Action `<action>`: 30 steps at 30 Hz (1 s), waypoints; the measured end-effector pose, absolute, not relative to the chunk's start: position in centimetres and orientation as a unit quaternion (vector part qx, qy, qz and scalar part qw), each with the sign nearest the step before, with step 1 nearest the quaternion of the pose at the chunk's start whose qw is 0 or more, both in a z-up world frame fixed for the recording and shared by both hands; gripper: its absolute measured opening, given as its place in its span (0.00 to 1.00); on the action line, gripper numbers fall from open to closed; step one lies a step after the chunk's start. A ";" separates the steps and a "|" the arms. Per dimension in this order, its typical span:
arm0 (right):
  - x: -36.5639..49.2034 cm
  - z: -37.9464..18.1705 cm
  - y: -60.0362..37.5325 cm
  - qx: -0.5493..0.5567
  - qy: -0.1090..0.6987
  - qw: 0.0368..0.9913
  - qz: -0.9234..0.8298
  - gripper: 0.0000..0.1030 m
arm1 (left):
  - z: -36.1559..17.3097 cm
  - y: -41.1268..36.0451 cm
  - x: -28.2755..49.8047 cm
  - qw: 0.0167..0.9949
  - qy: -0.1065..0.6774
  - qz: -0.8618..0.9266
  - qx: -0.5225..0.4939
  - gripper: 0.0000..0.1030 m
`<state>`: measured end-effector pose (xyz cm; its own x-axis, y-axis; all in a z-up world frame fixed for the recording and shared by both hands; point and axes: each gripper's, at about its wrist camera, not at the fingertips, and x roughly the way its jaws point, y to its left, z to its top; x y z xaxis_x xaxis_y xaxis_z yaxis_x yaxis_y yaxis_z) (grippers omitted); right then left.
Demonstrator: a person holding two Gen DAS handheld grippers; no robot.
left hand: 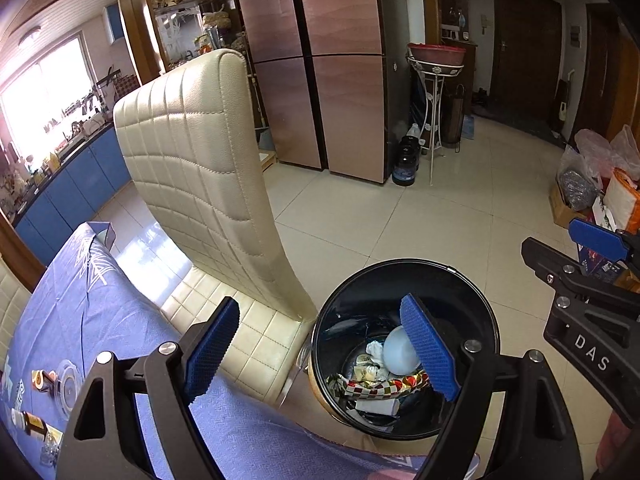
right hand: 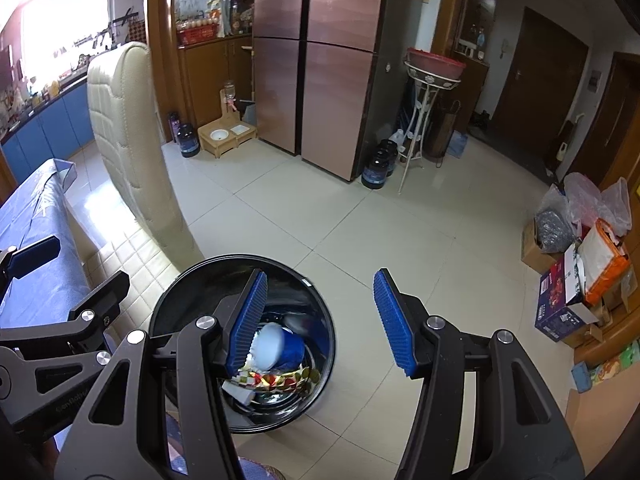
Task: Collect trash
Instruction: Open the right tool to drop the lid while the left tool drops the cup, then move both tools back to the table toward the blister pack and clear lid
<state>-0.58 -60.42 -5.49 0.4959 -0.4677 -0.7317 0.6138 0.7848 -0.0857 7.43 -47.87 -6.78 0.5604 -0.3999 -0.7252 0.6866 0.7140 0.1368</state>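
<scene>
A black round trash bin [left hand: 472, 292] stands on the tiled floor beside the table; it also shows in the right wrist view [right hand: 188, 292]. Inside lie a blue paper cup [right hand: 280, 346], crumpled white paper [left hand: 374, 350], a shiny red and gold wrapper [left hand: 384, 388] and other scraps. My left gripper [left hand: 320, 354] is open and empty above the bin's left rim. My right gripper [right hand: 320, 322] is open and empty above the bin's right rim. Small bottles [left hand: 34, 424] and a clear lid [left hand: 66, 386] lie on the blue tablecloth [left hand: 100, 320].
A cream quilted chair [left hand: 192, 168] stands left of the bin against the table. A fridge [right hand: 320, 60], dark jugs [right hand: 376, 168] and a metal stand [right hand: 424, 100] are at the back. Boxes and bags [right hand: 580, 264] are piled at the right wall.
</scene>
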 end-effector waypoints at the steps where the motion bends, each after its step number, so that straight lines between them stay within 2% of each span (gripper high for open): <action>1: -0.4 -5.5 -60.1 0.091 0.392 0.861 -0.311 0.56 | -6.7 -47.5 7.5 0.860 0.346 -0.313 0.206 0.78; 30: 5.0 -3.4 -45.5 0.026 0.381 0.907 -0.178 0.56 | -4.3 -31.5 9.6 0.905 0.358 -0.182 0.142 0.78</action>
